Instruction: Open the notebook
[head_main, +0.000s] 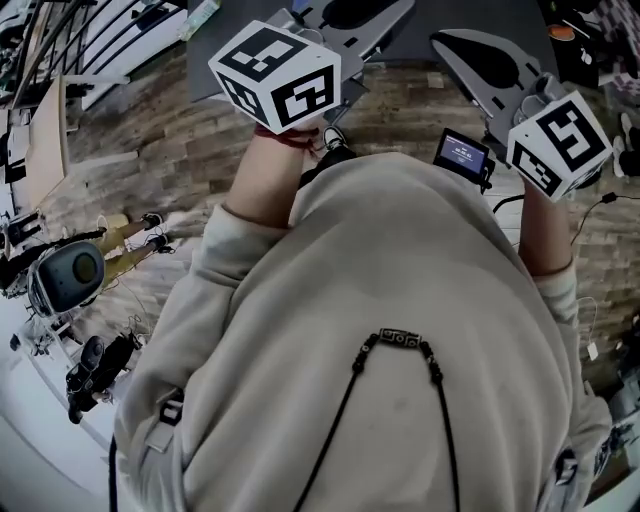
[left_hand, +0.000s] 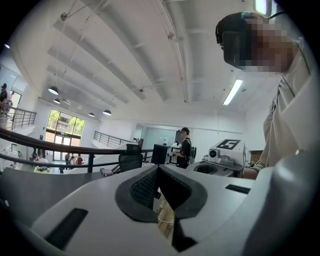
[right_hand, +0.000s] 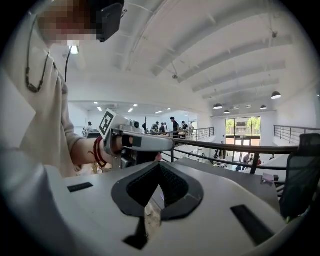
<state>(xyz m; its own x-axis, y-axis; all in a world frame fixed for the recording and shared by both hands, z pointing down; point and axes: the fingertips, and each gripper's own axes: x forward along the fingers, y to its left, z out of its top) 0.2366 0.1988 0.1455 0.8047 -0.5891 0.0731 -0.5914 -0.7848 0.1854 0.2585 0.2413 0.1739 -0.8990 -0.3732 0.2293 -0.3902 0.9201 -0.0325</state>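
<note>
Notebook appears in no view, so its place, heading and long axis cannot be told; judged light with a flexible cover, best taken at the free edge opposite the spine; grey-white plastic left hand-held gripper (left_hand: 159, 169) and right hand-held gripper (right_hand: 160, 166) both closed, empty.

The left tongs (left_hand: 159, 167) and right tongs (right_hand: 160, 164) are pale grey with black ribbed pads (left_hand: 145, 187). The left cube (head_main: 275, 75) and right cube (head_main: 560, 145) carry black-and-white square markers. The sweatshirt (head_main: 400, 280) is cream, the wrist band (head_main: 287, 136) is red, and the floor (head_main: 130, 130) has a brown-grey wood grain.
</note>
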